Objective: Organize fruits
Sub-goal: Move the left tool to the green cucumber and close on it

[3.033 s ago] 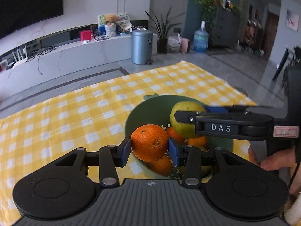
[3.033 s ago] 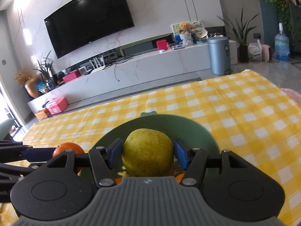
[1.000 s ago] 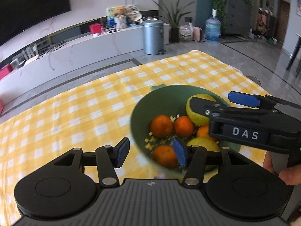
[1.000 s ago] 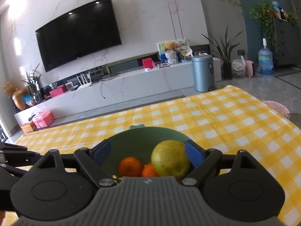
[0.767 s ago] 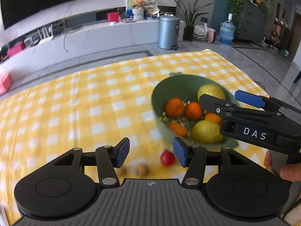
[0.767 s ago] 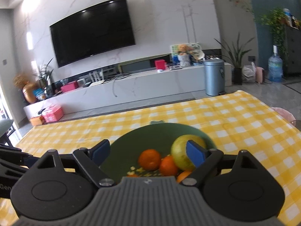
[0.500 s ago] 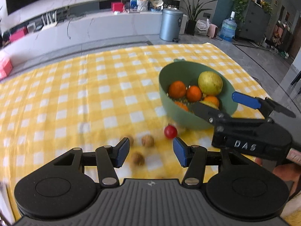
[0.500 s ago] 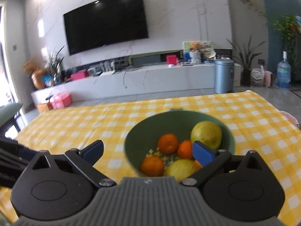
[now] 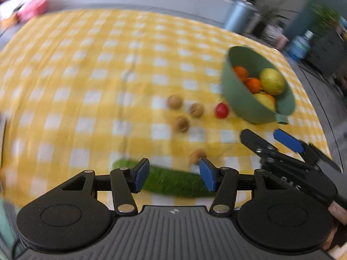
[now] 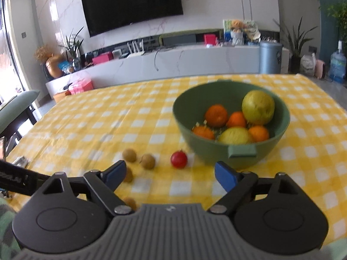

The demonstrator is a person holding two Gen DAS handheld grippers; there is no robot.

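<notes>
A green bowl (image 10: 266,151) (image 9: 238,99) on the yellow checked cloth holds several oranges (image 10: 216,115) and two yellow-green pears (image 10: 258,107). A red cherry tomato (image 10: 179,159) (image 9: 221,110) lies just left of the bowl. Several small brown longans (image 10: 148,161) (image 9: 175,101) lie left of the tomato. A green cucumber (image 9: 171,181) lies right under my left gripper (image 9: 174,173), which is open and empty. My right gripper (image 10: 170,174) is open and empty, pulled back from the bowl; it also shows in the left wrist view (image 9: 279,145).
The yellow checked cloth (image 10: 108,119) covers the table. The table's right edge runs just beyond the bowl (image 9: 314,99). A grey-green chair (image 10: 15,108) stands at the left. A TV wall, a low white cabinet and a grey bin stand behind the table.
Both grippers let go of their fruit into the bowl and pulled back toward me. The left view swung left and down, bringing the tomato, longans and cucumber into sight.
</notes>
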